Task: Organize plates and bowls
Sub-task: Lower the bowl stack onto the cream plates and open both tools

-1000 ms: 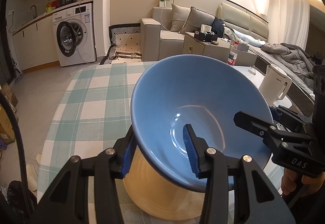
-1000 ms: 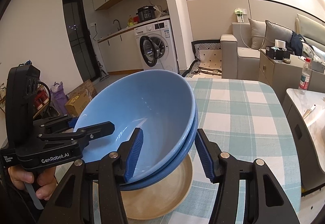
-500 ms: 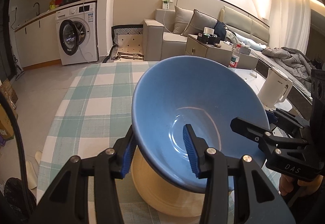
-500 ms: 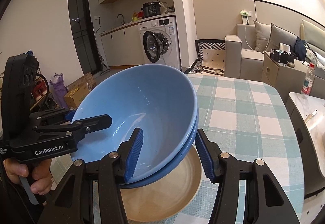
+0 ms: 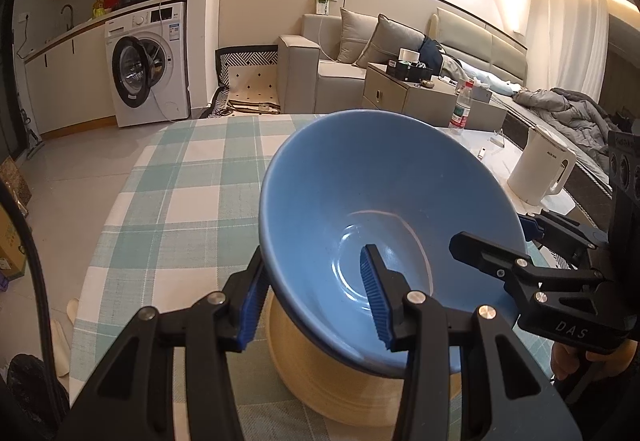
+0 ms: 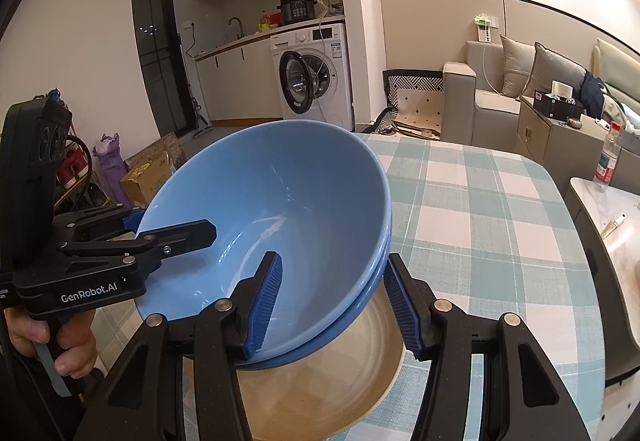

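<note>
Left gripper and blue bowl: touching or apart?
Touching. The left wrist view shows the left gripper clamping the blue bowl rim.

Cream plate (image 5: 344, 393) largely hidden beneath stacked blue bowls (image 5: 384, 209).

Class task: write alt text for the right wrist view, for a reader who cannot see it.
Two stacked glossy blue bowls, tilted, are clamped at the rim by both grippers: the right gripper in front, the left gripper opposite, above a beige ceramic plate on a green-checked tablecloth.

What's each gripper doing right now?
Left gripper: shut on the blue bowls' rim.
Right gripper: shut on the opposite rim.
</note>
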